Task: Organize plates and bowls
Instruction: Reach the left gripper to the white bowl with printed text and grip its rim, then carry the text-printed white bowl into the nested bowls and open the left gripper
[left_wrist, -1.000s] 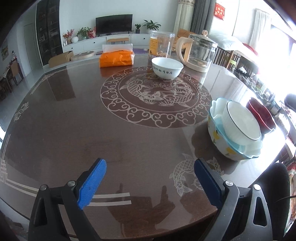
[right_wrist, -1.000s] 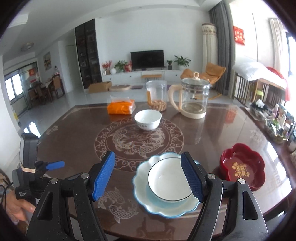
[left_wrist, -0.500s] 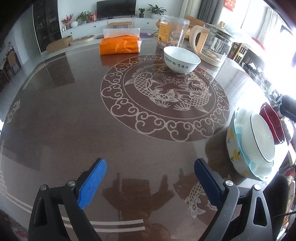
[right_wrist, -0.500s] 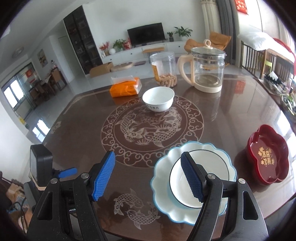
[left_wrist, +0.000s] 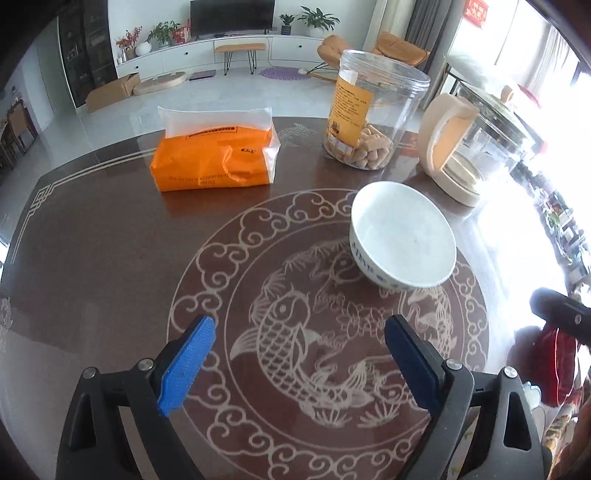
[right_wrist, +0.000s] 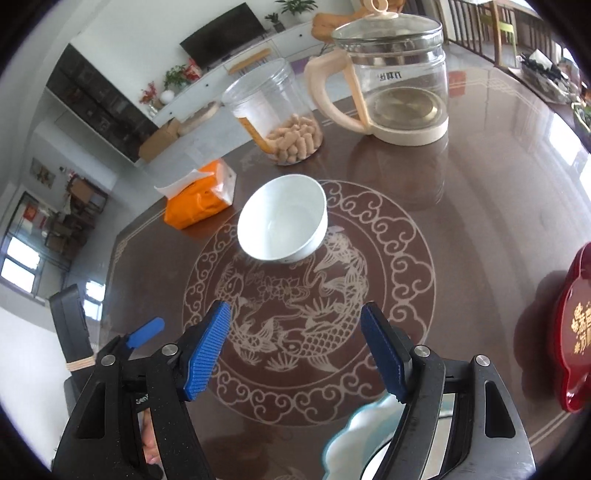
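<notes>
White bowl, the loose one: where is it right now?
The white bowl stands on the far edge of the table's fish medallion, ahead of both open grippers, with the snack jar and kettle just beyond.

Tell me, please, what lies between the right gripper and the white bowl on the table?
Nothing stands there. The right wrist view shows only bare table with its fish pattern between the open right gripper and the white bowl.

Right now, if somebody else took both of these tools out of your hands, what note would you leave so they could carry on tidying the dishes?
Left tool: open, empty, above the table.
Right tool: open, empty.
White bowl: alone at the far edge of the fish medallion, in front of both tools.
Scalloped blue plate: near edge, under the right tool, with something round on it, mostly hidden.
Red dish: to the right.
Done: that near stack.
Left: probably fetch the white bowl and add it.
</notes>
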